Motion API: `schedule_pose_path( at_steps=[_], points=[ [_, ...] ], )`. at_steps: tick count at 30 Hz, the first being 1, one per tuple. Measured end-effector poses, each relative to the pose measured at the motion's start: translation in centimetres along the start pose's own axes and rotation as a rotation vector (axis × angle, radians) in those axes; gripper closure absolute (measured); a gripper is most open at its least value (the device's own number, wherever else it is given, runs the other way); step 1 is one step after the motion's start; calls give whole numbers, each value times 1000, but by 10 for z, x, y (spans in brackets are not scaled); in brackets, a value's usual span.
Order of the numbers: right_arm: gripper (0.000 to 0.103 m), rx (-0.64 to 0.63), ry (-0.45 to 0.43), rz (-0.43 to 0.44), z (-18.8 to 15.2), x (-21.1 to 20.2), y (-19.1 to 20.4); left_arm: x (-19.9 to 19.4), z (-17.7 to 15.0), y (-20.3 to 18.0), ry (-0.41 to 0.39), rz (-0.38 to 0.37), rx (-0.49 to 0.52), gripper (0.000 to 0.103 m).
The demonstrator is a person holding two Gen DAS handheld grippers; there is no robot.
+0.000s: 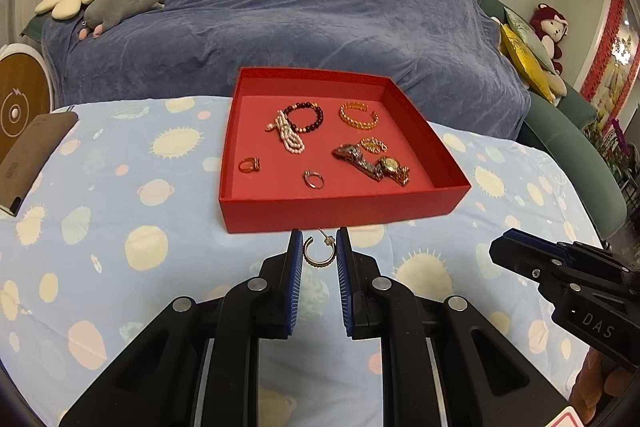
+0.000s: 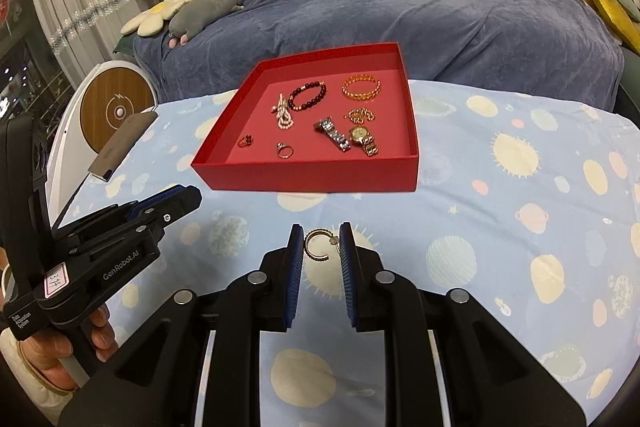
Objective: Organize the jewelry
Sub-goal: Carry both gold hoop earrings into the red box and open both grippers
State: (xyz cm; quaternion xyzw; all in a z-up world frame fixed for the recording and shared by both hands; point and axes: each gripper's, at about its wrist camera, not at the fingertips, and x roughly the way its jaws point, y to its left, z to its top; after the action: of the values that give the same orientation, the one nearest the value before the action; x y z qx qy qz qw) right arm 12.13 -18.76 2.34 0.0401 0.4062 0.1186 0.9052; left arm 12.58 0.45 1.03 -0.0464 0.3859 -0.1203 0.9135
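Observation:
A gold hoop earring (image 1: 318, 263) is pinched between the blue pads of my left gripper (image 1: 319, 245), held above the tablecloth just in front of the red box (image 1: 340, 213). My right gripper (image 2: 320, 243) is shut on a second hoop earring (image 2: 308, 246) the same way, also short of the red box (image 2: 312, 179). Inside the box lie a gold watch (image 2: 362, 138), a dark bead bracelet (image 2: 307, 95), an amber bracelet (image 2: 361, 87), a pearl piece (image 2: 283, 115) and two rings. Each gripper shows in the other's view: right gripper (image 1: 498, 251), left gripper (image 2: 194, 195).
The table wears a light blue planet-print cloth (image 2: 500, 211). A brown case (image 1: 32, 155) lies at its left edge, beside a round white and wood device (image 2: 114, 111). Behind stands a sofa under a blue cover (image 1: 300, 19), with plush toys and cushions.

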Motion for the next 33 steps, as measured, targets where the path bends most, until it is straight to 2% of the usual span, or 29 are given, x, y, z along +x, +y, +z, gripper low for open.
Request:
schedule_pose_path(
  at_steps=[6,12,15,24,33],
  points=[
    [85,5,-44,12,48,9,-8,8,42,12,-38,11,-4,89],
    [85,61,-30,36,94,51,-19,44,80,21,-37,20,4,89],
    [85,82,-8,50,107,75,-22,64,94,22,-35,32,18,89],
    [85,88,53,28,119,135,-26,120,104,30,26,57,8,89],
    [84,62,96,43,119,168,-14,140,99,40,69,78,-3,87]
  ],
)
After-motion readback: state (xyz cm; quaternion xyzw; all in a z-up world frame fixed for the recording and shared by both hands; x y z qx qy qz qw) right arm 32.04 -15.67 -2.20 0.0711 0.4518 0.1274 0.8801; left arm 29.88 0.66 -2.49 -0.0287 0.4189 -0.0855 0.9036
